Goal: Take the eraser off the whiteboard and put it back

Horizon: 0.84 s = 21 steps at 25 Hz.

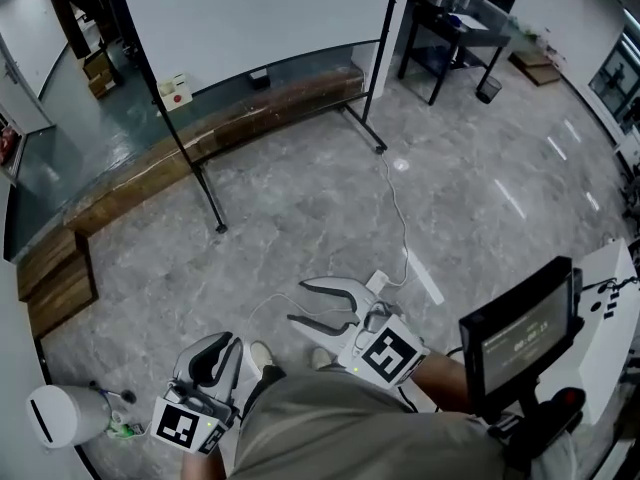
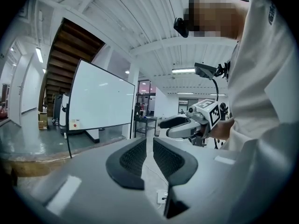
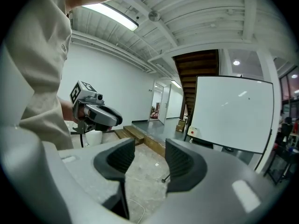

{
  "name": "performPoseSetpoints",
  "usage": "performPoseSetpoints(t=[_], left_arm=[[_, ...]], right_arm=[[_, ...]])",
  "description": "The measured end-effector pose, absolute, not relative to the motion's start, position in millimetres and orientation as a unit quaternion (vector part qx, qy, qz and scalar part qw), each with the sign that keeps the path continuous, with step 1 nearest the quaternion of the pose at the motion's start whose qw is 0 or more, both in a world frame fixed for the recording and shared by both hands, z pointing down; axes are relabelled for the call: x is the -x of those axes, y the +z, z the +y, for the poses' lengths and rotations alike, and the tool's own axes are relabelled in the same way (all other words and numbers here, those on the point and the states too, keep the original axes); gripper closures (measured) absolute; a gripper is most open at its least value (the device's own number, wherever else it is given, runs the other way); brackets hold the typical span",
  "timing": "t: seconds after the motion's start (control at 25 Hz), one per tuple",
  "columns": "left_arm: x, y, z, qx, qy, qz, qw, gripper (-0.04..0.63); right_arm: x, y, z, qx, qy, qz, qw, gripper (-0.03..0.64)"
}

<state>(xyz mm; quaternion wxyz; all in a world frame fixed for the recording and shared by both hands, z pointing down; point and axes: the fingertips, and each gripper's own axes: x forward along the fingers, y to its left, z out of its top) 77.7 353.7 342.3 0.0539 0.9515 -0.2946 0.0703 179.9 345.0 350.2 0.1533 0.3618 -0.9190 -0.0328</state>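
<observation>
A whiteboard (image 1: 260, 8) on a black wheeled stand stands ahead across the grey floor, also in the left gripper view (image 2: 100, 97) and the right gripper view (image 3: 233, 111). A small white block with a red spot (image 1: 175, 91) clings to its lower left corner; it could be the eraser. A dark small item (image 1: 259, 76) lies on the board's ledge. My left gripper (image 1: 225, 345) is held low near my body, its jaws almost together with nothing between them. My right gripper (image 1: 297, 302) is beside it, open and empty. Both are far from the board.
A raised wooden step (image 1: 230, 118) runs under the board, whose stand feet (image 1: 218, 226) reach onto the floor. A white cable (image 1: 400, 218) and power strip (image 1: 378, 283) lie ahead. A white bin (image 1: 65, 415) is at left, a monitor cart (image 1: 520, 338) at right, a black desk (image 1: 450, 28) behind.
</observation>
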Motion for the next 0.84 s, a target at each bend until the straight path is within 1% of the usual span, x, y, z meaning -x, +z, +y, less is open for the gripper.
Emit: performPoseSetpoints(t=[0.84], left_arm=[[-89,350,353,-0.954,0.074,-0.287,0.053,0.548]], right_arm=[[-190,359,344,-0.37,-0.032,-0.915,0.156,0.411]])
